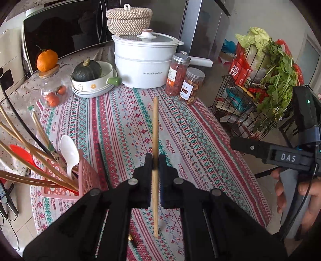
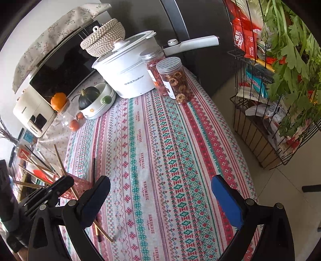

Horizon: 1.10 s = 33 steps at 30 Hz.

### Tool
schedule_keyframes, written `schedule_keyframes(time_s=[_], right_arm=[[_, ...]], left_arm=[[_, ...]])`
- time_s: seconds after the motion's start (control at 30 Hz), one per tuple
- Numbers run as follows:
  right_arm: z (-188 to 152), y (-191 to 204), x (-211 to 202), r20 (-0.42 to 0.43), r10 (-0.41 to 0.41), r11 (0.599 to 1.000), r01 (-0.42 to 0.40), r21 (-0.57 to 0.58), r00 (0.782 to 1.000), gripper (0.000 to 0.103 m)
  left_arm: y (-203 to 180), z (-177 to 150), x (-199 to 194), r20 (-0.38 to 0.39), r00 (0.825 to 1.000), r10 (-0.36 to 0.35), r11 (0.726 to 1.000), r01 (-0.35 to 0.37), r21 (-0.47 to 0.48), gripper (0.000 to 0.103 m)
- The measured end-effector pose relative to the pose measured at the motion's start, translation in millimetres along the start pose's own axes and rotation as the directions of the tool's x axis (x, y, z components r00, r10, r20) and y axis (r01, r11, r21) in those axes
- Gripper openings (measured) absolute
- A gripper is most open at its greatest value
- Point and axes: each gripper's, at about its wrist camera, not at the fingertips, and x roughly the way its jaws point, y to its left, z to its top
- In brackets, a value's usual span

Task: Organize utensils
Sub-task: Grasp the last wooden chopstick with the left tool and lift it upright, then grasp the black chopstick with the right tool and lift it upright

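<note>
Black and hard-edged, the left gripper [image 1: 155, 160] has its jaws pinched tight on a single pale wooden chopstick [image 1: 154, 140], a slim round stick that stands almost upright between the pads, one end poking above them and the other hanging below, clear of the surface [image 1: 200, 144]. That surface wears a woven cloth striped in red, teal and white cross-stitch patterns. Just left of the held chopstick sits the pink plastic holder [image 1: 86, 174], a perforated lattice box bristling with several more wooden chopsticks, one white plastic spoon [image 1: 69, 154] and one red spatula [image 1: 22, 154]. Under the chopstick's lower end, a dark chopstick with a gold tip [image 1: 131, 239] lies flat on the cloth. Beyond the chopstick stand a smooth white electric pot [image 1: 144, 64], a coiled rope basket [image 1: 128, 19] and two clear jars [image 1: 185, 80] of dried fruit. Right of it, the right gripper [image 2: 160, 192] hovers with its blue-padded jaws spread wide and empty.
</note>
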Motion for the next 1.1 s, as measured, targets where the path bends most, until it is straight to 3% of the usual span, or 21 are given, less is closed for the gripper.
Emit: schedule_keyframes(time_s=[0.2,0.27,0.57,0.7,0.97,1.1], right_arm=[[-12,25,13,-0.033,-0.004,0.997,0.001,-0.082,0.999,0.101],[-16,32,21,-0.066,0.031,0.996,-0.036,-0.082,0.997,0.101],[-32,84,57,-0.128,0.089,0.987,-0.105,-0.12,0.988,0.101],[-37,110,81,-0.128,0.119,0.976,-0.14,-0.165,0.985,0.101],[-52,155,136,-0.17,0.166,0.936,-0.21,-0.281,0.971,0.042],[-62,163,151,-0.168,0.166,0.922,-0.213,-0.324,0.972,0.028]], left_arm=[[15,-24,-56,0.134,0.991,-0.002,0.999,-0.003,0.04,0.007],[25,-33,-70,0.17,0.985,0.0,1.0,-0.005,0.03,0.007],[55,-55,-108,0.187,0.98,-0.061,0.998,0.062,-0.001,0.007],[69,-69,-122,0.203,0.978,-0.041,0.999,0.042,-0.003,0.007],[105,-84,-122,0.169,0.986,-0.001,0.997,0.015,-0.082,0.007],[117,-87,-122,0.15,0.989,-0.015,0.992,0.034,-0.122,0.007]])
